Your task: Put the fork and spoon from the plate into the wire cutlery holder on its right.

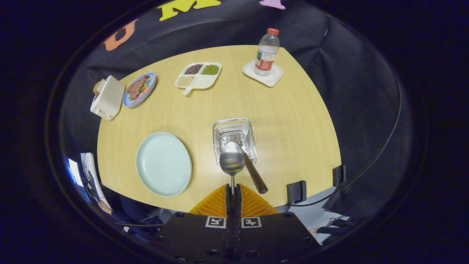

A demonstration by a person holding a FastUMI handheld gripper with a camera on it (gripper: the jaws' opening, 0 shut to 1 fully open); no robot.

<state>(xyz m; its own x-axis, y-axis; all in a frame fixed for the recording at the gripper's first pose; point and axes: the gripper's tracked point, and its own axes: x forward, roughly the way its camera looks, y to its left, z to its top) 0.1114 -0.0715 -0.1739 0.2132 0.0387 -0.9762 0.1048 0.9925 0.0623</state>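
Pale wooden table [293, 121] with a rounded edge; black cloth wall [348, 66] behind; even, soft light

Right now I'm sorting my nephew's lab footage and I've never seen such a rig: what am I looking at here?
This is a fisheye camera riding on a hand-held two-finger claw, looking down along its fingers at a wooden table. The fingers are shut on the handle of a spoon, held above a wire cutlery holder. A fork already leans in that holder, its dark handle sticking out. Left of it lies an empty pale plate. Farther off: a food plate, a divided tray of beans and a water bottle.
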